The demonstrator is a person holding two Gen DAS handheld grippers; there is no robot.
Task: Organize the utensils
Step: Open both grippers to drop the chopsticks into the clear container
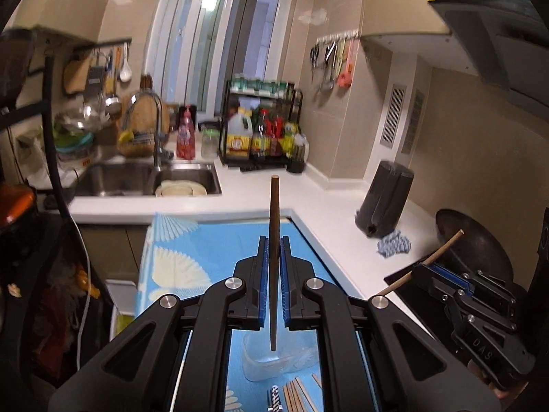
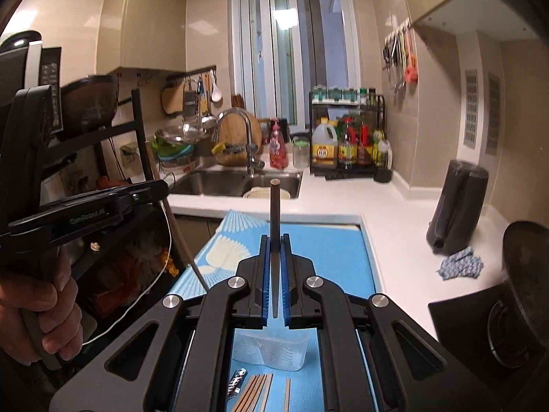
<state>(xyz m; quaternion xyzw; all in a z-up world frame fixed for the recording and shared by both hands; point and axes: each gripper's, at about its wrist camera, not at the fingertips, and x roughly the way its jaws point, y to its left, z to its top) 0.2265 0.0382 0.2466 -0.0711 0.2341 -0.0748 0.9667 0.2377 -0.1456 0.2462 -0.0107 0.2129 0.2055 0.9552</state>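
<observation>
My left gripper (image 1: pixel 273 244) is shut on a brown wooden chopstick (image 1: pixel 274 206) that stands nearly upright between its blue pads. In the right wrist view, my right gripper (image 2: pixel 274 242) is shut on a dark chopstick (image 2: pixel 275 206), also upright. Each gripper shows in the other's view: the right gripper (image 1: pixel 423 269) carries a stick that looks pale (image 1: pixel 442 249) there, and the left gripper (image 2: pixel 159 190) is held by a hand (image 2: pixel 37 309). Below both lies a clear plastic container (image 2: pixel 271 350) on a blue patterned cloth (image 2: pixel 329 250). Several loose chopsticks (image 2: pixel 255 393) rest in front of it.
A white L-shaped counter (image 2: pixel 387 199) wraps behind and to the right, with a steel sink (image 2: pixel 212 182), a condiment rack (image 2: pixel 346 137), a dark grey upright container (image 2: pixel 456 202), a blue rag (image 2: pixel 461 264) and a wok (image 2: pixel 528 274) on the stove. A black shelf (image 2: pixel 137 130) stands at the left.
</observation>
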